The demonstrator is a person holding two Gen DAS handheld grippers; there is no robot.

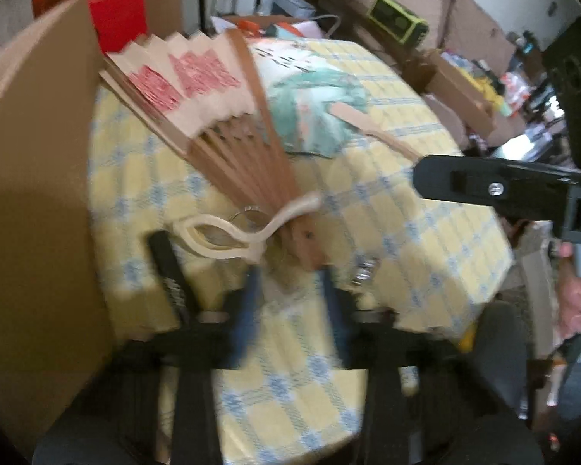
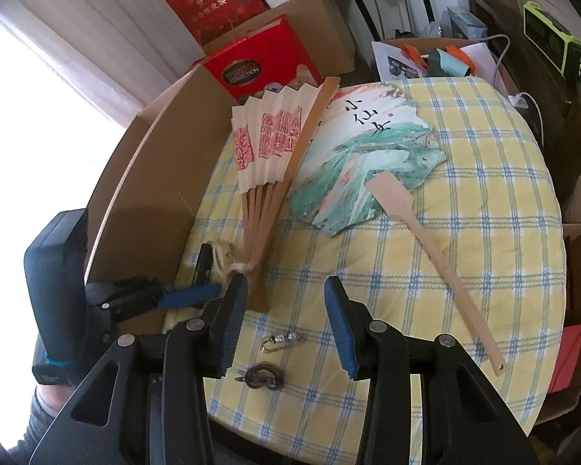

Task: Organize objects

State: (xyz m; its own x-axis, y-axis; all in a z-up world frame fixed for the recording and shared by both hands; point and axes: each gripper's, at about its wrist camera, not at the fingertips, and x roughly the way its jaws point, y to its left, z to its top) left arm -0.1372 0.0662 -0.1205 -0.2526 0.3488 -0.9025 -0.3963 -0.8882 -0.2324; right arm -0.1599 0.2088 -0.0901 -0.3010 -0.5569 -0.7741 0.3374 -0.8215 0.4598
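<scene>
The folding fan [image 2: 269,155]: we clamp our left tongs [image 1: 290,271] on its pivot end; right tongs [image 2: 286,321] hang apart, empty. Next, lift it clear of the table [image 2: 484,193].

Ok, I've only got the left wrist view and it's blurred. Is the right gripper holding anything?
Observer: No. The right gripper is open and holds nothing.
Operator: Any small items I can't see?
Observer: A dark cord loop lies on the tablecloth, close to a silver clasp, below that gripper's fingers in the picture.
Operator: Where does the flat fan's handle go?
Observer: The paddle fan's handle runs on almost to the near edge of the tablecloth and has a small hole at its tip.
</scene>
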